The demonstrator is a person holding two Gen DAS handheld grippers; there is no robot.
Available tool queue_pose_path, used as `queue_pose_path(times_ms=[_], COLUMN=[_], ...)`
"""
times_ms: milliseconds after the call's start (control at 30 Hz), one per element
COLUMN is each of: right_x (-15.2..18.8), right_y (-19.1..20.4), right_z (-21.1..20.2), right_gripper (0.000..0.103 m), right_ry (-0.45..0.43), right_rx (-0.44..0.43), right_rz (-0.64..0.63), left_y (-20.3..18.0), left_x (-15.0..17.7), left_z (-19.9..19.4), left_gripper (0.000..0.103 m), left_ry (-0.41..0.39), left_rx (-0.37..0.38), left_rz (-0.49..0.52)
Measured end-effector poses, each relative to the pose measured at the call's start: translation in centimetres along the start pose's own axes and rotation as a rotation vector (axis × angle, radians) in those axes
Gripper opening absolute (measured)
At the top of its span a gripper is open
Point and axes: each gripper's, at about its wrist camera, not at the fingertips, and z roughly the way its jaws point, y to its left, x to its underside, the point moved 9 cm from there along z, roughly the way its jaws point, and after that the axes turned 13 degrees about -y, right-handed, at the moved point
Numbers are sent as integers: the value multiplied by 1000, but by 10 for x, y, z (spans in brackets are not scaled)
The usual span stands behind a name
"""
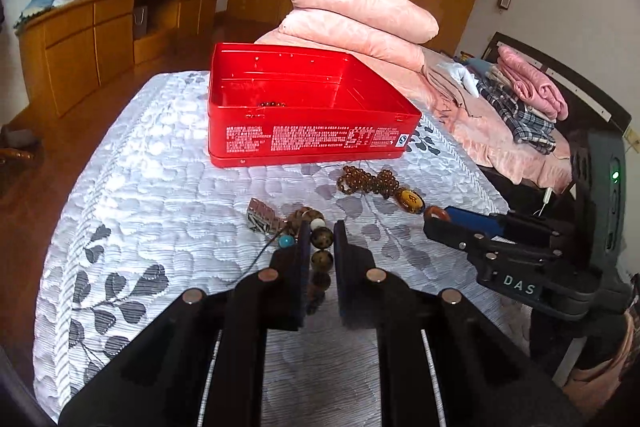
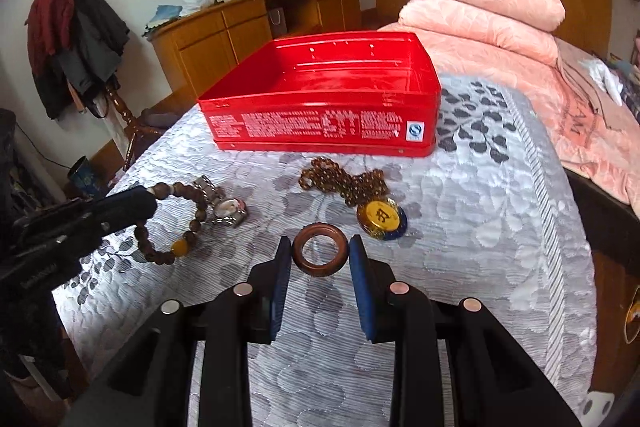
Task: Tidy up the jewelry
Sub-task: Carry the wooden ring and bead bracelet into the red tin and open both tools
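Nearest the lens, the left gripper (image 1: 322,247) is clamped on a brown bead bracelet (image 1: 321,259), and the right gripper (image 2: 320,255), partly closed, pinches a wooden ring (image 2: 319,255). The task looks barely begun: only one dark beaded piece (image 1: 272,104) lies in the red tin (image 1: 312,143) at the far side, while the amber bead necklace (image 2: 348,183) remains on the quilt (image 2: 460,227). Only the right view shows the wristwatch (image 2: 228,209); only the left view shows the tin's contents.

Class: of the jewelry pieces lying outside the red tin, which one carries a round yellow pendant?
The small-bead necklace, nearest the red tin; the large-bead bracelet, watch and wooden ring have none.
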Motion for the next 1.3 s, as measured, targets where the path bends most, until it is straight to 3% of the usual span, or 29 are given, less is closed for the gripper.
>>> queue_pose_path(times_ms=[233,533,1300], right_x=[-7,-31,-119], right_y=[7,4,-29], right_z=[-5,-8,34], right_gripper=[29,29,29], right_ry=[-9,-46,-151], right_rx=[-1,6,125], right_rz=[-34,-33,11], left_y=[-7,-7,15], left_x=[2,-23,-109], left_z=[3,2,52], left_gripper=[10,10,10], left_ry=[6,-44,-161], left_rx=[17,17,-113], left_rz=[10,8,0])
